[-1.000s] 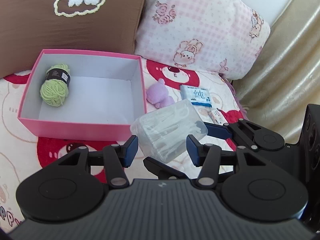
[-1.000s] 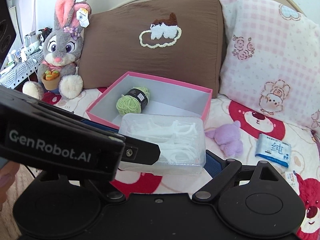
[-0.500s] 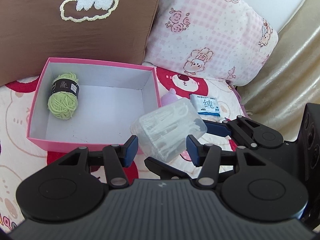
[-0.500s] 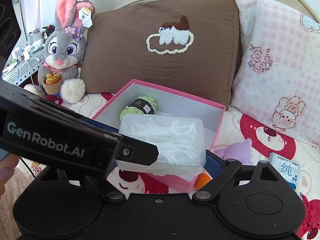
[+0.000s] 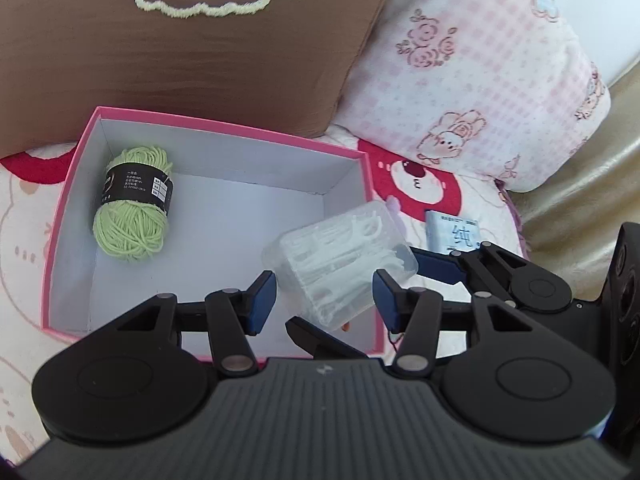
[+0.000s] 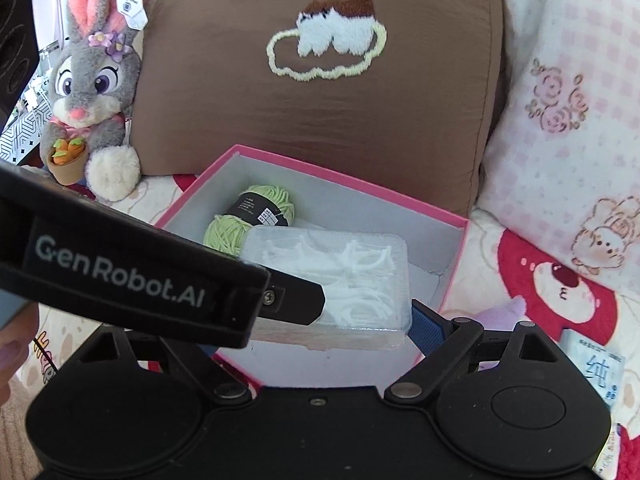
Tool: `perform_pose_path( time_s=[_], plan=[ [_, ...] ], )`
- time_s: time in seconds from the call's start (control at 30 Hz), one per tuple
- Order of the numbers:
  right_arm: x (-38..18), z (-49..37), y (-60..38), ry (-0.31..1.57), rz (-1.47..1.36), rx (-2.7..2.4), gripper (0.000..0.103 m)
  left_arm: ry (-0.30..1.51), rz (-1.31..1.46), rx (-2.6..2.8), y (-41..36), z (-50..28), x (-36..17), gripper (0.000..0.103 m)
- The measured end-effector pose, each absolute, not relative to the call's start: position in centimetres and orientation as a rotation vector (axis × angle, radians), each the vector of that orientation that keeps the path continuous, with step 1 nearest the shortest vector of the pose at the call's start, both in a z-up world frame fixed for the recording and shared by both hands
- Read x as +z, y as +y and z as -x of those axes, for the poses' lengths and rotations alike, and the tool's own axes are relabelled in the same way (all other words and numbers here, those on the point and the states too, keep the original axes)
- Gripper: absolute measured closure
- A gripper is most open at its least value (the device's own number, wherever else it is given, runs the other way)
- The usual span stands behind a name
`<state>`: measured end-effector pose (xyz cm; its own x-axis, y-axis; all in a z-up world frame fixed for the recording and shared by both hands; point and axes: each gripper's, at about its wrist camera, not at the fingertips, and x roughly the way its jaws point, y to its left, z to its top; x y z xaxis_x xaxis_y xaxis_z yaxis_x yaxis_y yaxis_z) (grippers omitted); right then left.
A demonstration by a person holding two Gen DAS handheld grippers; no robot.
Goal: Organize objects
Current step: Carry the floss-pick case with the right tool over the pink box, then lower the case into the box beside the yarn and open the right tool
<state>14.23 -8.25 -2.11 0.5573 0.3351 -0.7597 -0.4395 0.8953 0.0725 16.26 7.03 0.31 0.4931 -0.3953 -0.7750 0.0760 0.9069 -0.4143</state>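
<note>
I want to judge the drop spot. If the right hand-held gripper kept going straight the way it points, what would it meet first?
Probably the white floor of the pink box, right of the green yarn: the clear floss-pick case it carries hangs over that bare patch. Depth is uncertain.

Brown pillow (image 6: 320, 112); pink pillow (image 5: 472, 64) (checked); plush rabbit (image 6: 94, 92)

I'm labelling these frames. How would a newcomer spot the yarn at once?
Find the pink box in front of the brown pillow. The yarn lies in its far left corner: a light green ball with a black paper band, the only soft item inside.
</note>
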Motion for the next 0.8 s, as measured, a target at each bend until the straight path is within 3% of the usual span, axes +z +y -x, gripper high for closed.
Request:
perform_pose_path(
  time_s=[0.63,0.67,0.73,0.8],
  plan=[
    [-9.0,-21.3,-4.8,0.962,0.109,0.596,0.012,1.038,0.333,-0.185,11.2,-21.8,-7.3,0.053],
    [-9.1,-21.4,-4.6,0.968,0.108,0.594,0.014,1.034,0.331,-0.185,11.4,-21.9,-7.5,0.053],
    [-9.6,-21.7,-4.3,0.982,0.138,0.580,0.028,1.014,0.304,-0.175,11.7,-22.1,-7.7,0.053],
    [-10.0,-22.3,-4.2,1.012,0.141,0.561,0.032,1.001,0.313,-0.209,12.2,-22.2,-8.0,0.053]
  ],
)
